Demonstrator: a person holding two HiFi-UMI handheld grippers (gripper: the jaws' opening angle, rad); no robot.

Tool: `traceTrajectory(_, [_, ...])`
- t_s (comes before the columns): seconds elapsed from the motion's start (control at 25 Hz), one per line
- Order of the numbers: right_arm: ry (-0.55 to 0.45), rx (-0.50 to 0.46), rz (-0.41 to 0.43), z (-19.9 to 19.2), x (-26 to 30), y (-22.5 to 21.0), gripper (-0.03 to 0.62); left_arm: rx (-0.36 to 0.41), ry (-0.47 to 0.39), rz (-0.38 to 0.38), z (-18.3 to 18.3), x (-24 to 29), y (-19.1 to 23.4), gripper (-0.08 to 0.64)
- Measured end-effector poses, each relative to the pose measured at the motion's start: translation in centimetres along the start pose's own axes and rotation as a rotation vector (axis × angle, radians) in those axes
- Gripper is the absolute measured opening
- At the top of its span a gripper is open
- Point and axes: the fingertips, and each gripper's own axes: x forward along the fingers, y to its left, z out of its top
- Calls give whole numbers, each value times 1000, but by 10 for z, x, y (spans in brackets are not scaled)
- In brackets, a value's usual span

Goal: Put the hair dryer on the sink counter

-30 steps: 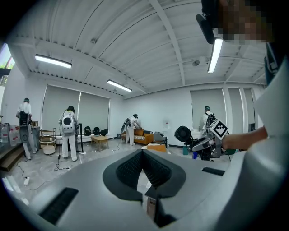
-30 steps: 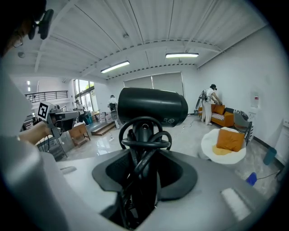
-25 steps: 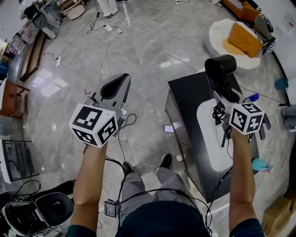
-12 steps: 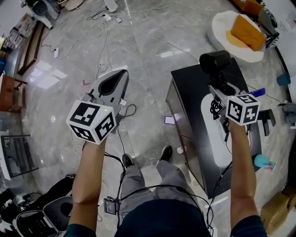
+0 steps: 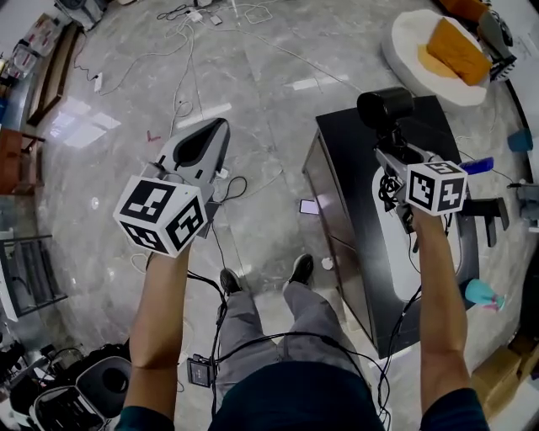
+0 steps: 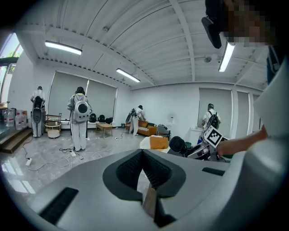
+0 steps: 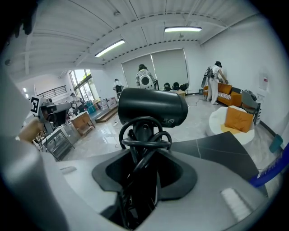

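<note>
A black hair dryer (image 5: 385, 108) with its cord coiled round the handle hangs over the far end of the black sink counter (image 5: 341, 172). My right gripper (image 5: 392, 156) is shut on the handle, and the barrel (image 7: 153, 107) points sideways above the jaws in the right gripper view. The white sink basin (image 5: 396, 252) lies under my right forearm. My left gripper (image 5: 216, 131) is held over the floor to the left of the counter. Its jaws (image 6: 143, 152) meet with nothing between them.
A black faucet (image 5: 486, 209), a blue item (image 5: 476, 166) and a teal cup (image 5: 482, 295) sit along the counter's right side. A white round seat with an orange cushion (image 5: 455, 49) stands beyond. Cables (image 5: 198, 21) trail over the marble floor. Several people stand far off.
The scene has slid down in the head view. The right gripper keeps its hold on the hair dryer above the counter's far end. The left gripper has barely shifted.
</note>
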Motion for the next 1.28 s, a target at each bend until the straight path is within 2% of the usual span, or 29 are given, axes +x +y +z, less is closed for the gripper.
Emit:
traceTrajectory(0.68, [130,25,20,-46,55,-7,170,-69,43,-1,-49,28,15,6])
traceTrajectory(1.28, [225,-4,-1,-78,74,-6,172,-100,44,1,-75,21,14,6])
